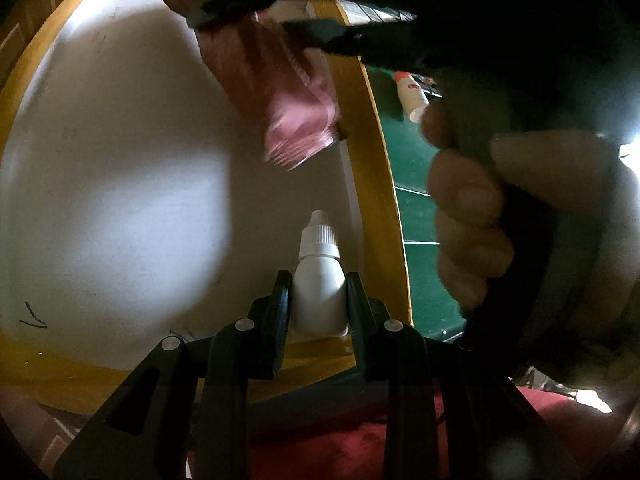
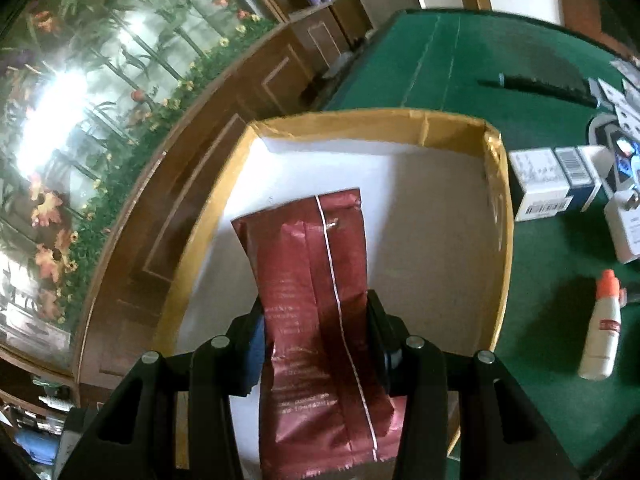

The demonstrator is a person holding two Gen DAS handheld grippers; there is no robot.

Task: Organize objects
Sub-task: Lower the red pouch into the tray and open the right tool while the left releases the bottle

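While I watch left wrist view: left gripper (image 1: 319, 284) clamped on white dropper bottle (image 1: 319, 280), lower centre, over box (image 1: 372, 184) floor by its right wall. Red pouch (image 1: 276, 92) hangs blurred upper centre, right gripper dark above it. Hand (image 1: 472, 232) at right.

Right wrist view: right gripper (image 2: 316, 320) pinching pouch (image 2: 320, 280), centre frame, above box (image 2: 500, 208). Orange-capped bottle (image 2: 602, 328) lies on green table (image 2: 540, 280), lower right.
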